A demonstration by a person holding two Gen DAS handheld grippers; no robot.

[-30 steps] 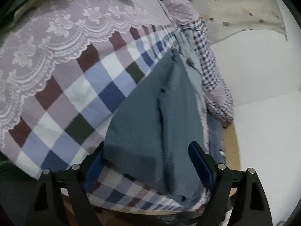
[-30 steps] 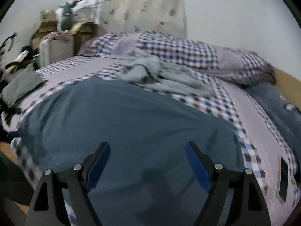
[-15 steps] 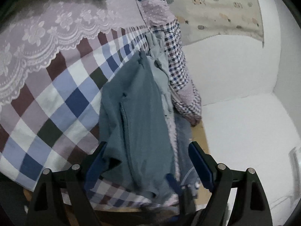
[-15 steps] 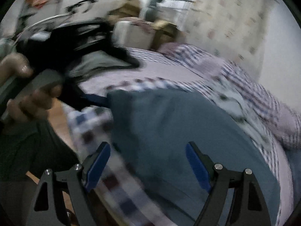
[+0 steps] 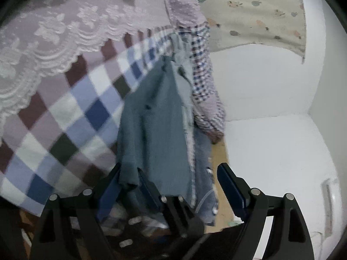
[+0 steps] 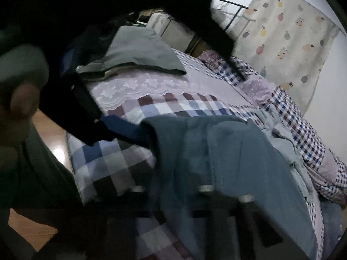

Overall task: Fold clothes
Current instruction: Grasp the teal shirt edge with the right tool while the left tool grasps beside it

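We note the teal garment (image 5: 156, 125) spread on the checked bed cover (image 5: 71, 117), straight ahead of the left gripper (image 5: 168, 186). Its jaws stand wide apart, gripping nothing — the garment's near edge sags between them. The right gripper (image 5: 143, 184) enters that gap from below, its blue pads closed on the garment's corner. In the right wrist view the gripper's own fingers are smeared by blur; the left gripper (image 6: 121, 127) reaches the garment's (image 6: 227, 162) left edge. A folded grey-green garment (image 6: 138, 52) lies beyond — past the lace band (image 6: 138, 88).
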